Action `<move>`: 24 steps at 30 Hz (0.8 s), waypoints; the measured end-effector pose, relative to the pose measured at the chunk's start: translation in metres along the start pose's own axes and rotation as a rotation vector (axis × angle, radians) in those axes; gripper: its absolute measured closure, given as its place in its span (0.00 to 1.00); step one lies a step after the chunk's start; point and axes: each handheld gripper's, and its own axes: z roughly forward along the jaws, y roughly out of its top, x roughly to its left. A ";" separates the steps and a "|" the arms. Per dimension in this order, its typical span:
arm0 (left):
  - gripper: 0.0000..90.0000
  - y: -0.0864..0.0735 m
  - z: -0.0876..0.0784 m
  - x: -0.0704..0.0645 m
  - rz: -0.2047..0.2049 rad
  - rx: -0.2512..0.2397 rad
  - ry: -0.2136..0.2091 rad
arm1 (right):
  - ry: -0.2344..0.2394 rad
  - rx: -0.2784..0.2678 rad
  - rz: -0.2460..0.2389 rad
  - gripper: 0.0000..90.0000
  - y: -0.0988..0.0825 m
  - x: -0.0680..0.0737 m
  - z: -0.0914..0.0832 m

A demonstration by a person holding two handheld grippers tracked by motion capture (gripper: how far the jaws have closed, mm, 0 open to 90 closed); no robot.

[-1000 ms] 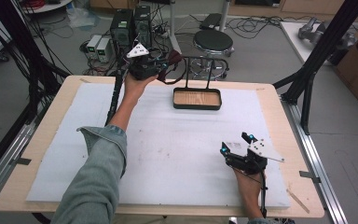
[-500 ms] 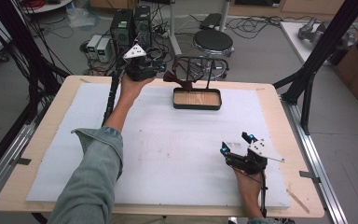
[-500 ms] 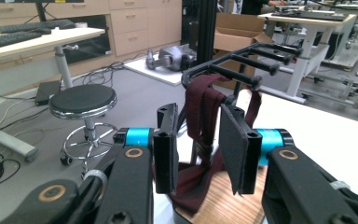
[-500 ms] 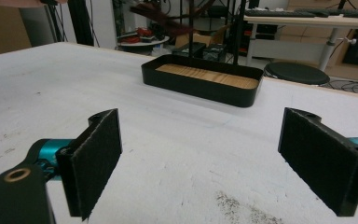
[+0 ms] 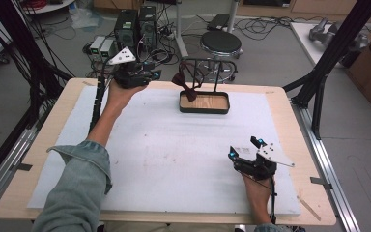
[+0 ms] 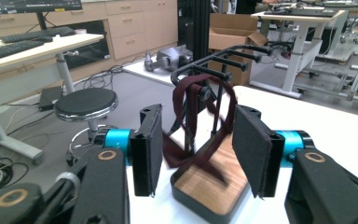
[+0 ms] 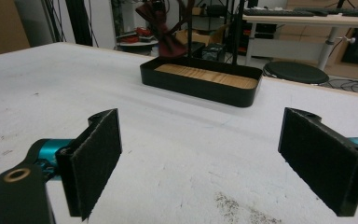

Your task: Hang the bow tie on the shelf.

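A: Where is the dark maroon cloth bow tie [image 6: 198, 126] relative to the left gripper [image 6: 198, 149]?
B: Just ahead of it, draped over a prong of the black metal rack [image 5: 204, 72] whose wooden-floored tray [image 5: 205, 102] rests on the white foam-covered tabletop [image 5: 164, 154]. The jaws have just been opening; the pads [image 6: 254, 149] stand apart, touching nothing.
A: Textures?
B: Soft, limp fabric; thin round rods; matte foam pads.
A: The right gripper [image 5: 244, 152]?
B: Open, low over the tabletop, well apart from the rack.

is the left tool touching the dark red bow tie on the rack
Apart. In the left gripper view the left tool has just been opening, and the bow tie hangs on the rack beyond its pads, clear space between.
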 end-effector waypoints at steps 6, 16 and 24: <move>0.50 0.000 -0.032 -0.009 0.002 -0.001 0.004 | -0.001 0.000 -0.001 0.14 0.000 0.000 0.000; 0.39 -0.014 -0.090 -0.034 0.023 -0.009 0.043 | -0.009 -0.001 -0.006 0.14 0.001 0.001 0.000; 0.36 -0.032 -0.121 -0.048 0.023 -0.017 0.070 | -0.012 0.002 -0.007 0.14 0.001 0.001 0.000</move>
